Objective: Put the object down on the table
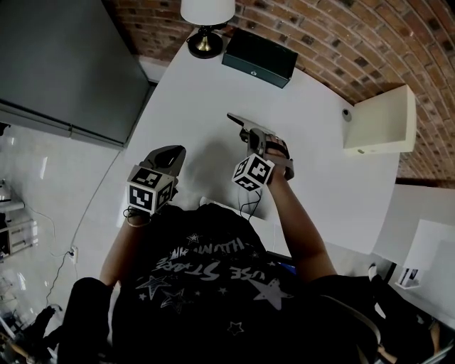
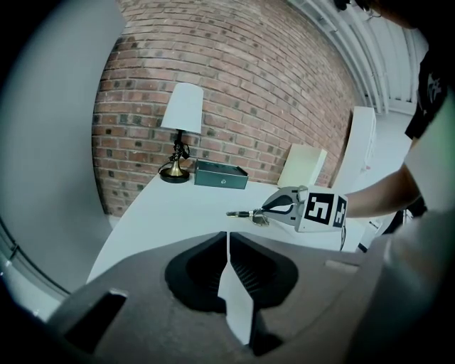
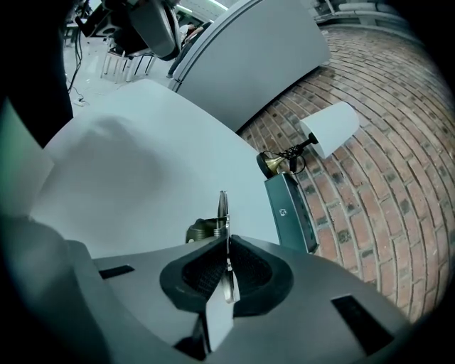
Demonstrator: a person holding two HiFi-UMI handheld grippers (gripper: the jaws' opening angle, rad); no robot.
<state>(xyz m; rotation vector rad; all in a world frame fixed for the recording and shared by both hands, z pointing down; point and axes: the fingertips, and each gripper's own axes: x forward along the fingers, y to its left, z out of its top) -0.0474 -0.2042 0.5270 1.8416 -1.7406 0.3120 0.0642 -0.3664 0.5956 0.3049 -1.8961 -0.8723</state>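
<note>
My right gripper (image 1: 254,135) is shut on a thin flat metal object (image 1: 239,119) that sticks out past its fingertips toward the far side of the white table (image 1: 206,92). In the right gripper view the object (image 3: 223,210) shows edge-on between the pressed jaws of the right gripper (image 3: 226,245), with a brassy knob (image 3: 202,229) beside it. In the left gripper view the object (image 2: 244,212) hangs low over the tabletop; whether it touches I cannot tell. My left gripper (image 1: 170,153) hovers at the table's near left edge, and in its own view the left gripper (image 2: 227,238) is shut on nothing.
A lamp (image 1: 206,21) with a white shade and a brass base stands at the table's far end, with a dark green box (image 1: 259,57) beside it. A cream box (image 1: 380,121) sits at the right edge. A grey panel (image 1: 64,64) stands left of the table.
</note>
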